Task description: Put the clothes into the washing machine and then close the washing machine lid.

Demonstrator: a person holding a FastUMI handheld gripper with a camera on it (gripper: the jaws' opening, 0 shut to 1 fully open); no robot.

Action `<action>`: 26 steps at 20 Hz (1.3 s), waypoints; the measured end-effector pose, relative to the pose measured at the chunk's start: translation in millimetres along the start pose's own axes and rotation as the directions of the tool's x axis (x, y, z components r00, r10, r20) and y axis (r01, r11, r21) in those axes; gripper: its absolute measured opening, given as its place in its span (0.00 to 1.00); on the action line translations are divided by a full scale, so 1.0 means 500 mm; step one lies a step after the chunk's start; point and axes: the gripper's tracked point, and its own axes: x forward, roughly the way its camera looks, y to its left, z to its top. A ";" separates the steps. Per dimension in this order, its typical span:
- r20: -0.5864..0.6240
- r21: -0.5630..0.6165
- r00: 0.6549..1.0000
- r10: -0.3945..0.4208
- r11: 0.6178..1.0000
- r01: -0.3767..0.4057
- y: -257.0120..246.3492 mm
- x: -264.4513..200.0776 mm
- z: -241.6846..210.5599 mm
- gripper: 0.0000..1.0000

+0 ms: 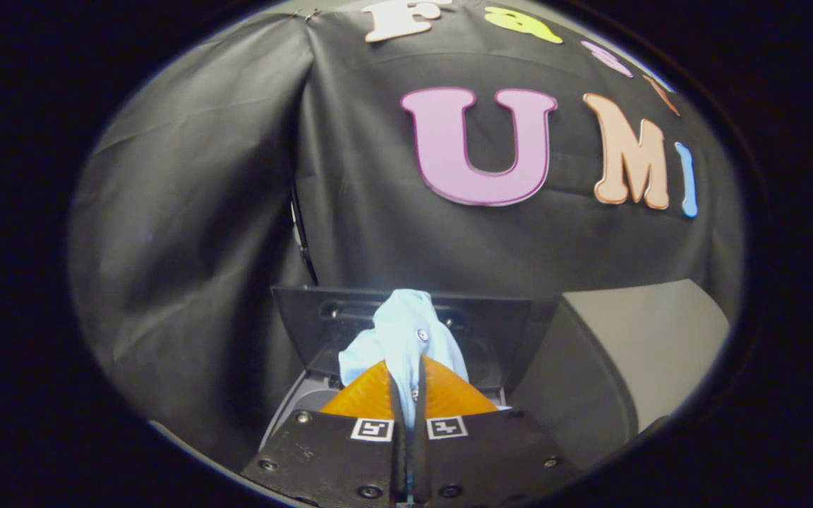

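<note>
Both my fingers (378, 395) clenched a pale blue buttoned cloth garment (406, 335), held before the washing machine's raised dark lid (498, 324).

Pale blue garment (402, 331), dark grey washing machine lid (491, 324), black cloth wall (223, 212)

Dim booth, strong fisheye bending at the rim, brightest light on the pale garment (406, 331), mild softness throughout

The raised lid (350, 324) is standing just beyond the hand-held gripper (406, 374), which is clamping the shirt (406, 331); the black cloth wall (202, 212) is closing off behind.
</note>
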 end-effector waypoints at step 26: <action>-0.331 -0.038 0.943 0.030 0.998 -0.045 0.043 0.194 -0.400 0.05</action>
